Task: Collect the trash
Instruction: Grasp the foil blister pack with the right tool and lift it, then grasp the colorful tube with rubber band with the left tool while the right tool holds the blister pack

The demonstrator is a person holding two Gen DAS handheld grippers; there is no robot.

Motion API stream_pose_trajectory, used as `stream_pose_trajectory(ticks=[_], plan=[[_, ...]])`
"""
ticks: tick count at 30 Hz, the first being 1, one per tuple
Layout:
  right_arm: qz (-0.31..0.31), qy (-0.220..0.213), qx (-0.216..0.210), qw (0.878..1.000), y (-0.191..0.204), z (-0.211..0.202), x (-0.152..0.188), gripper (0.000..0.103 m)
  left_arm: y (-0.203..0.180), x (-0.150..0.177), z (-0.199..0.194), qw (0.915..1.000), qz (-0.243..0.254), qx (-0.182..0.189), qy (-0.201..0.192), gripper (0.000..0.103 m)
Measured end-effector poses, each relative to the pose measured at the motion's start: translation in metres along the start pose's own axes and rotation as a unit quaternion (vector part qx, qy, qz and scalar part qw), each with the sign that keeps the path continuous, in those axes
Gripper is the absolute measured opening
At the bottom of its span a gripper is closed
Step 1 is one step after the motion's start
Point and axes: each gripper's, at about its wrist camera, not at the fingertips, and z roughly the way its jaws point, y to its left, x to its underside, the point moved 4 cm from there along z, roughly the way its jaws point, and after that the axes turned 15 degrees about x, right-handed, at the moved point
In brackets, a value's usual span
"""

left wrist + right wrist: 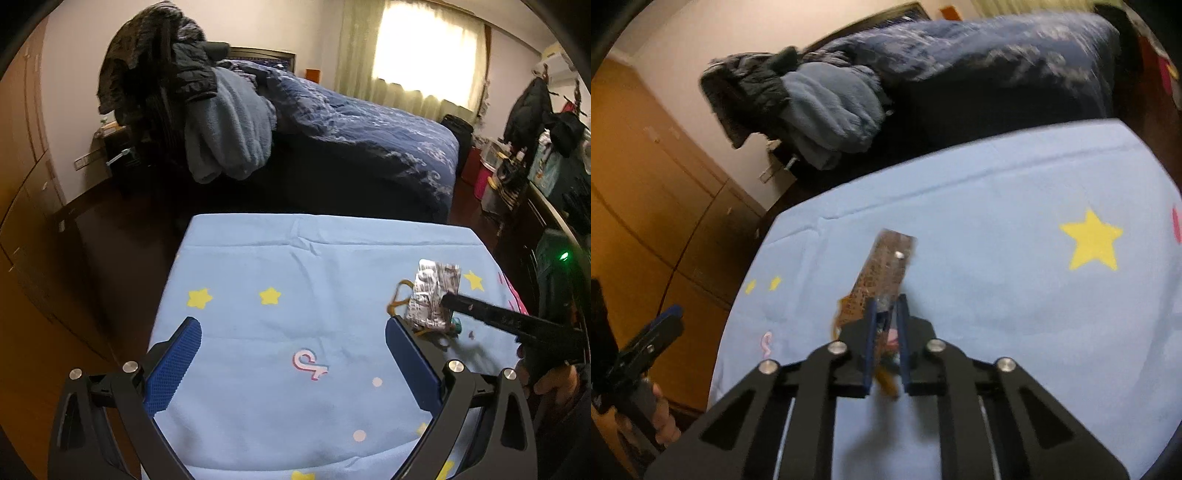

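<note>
a crumpled silver foil wrapper (432, 295) stands pinched between the narrowed pads of the right tool (888, 306), at the right side of the bench's light blue star-print cloth (295, 266), with a yellow rubber band (397, 295) just beside it; the left tool (291, 339) hangs wide apart and empty over the cloth

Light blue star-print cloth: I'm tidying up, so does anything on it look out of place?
Yes. A crumpled silver foil wrapper and a yellow rubber band lie together near the right edge of the light blue star-print cloth. The right gripper is shut on the wrapper; the left gripper is open, holding nothing.
</note>
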Motion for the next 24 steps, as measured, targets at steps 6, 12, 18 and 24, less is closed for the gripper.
stream_pose_trajectory(ticks=[6,12,18,24], plan=[[-0.013,-0.042,0.026,0.999,-0.013,-0.043,0.001,0.008,-0.023,0.001,0.023,0.9967,0.043,0.058,0.036,0.099],[0.0,-0.04,0.06,0.997,-0.051,-0.066,0.023,0.008,-0.052,0.002,0.073,0.9794,0.119,0.131,0.096,0.095],[0.035,-0.034,0.075,0.996,-0.091,-0.07,0.029,0.008,-0.078,0.002,0.113,0.9534,0.164,0.201,0.154,0.094],[0.047,-0.035,0.085,0.995,-0.111,-0.073,0.033,0.008,-0.091,-0.002,0.14,0.9324,0.173,0.254,0.19,0.099]])
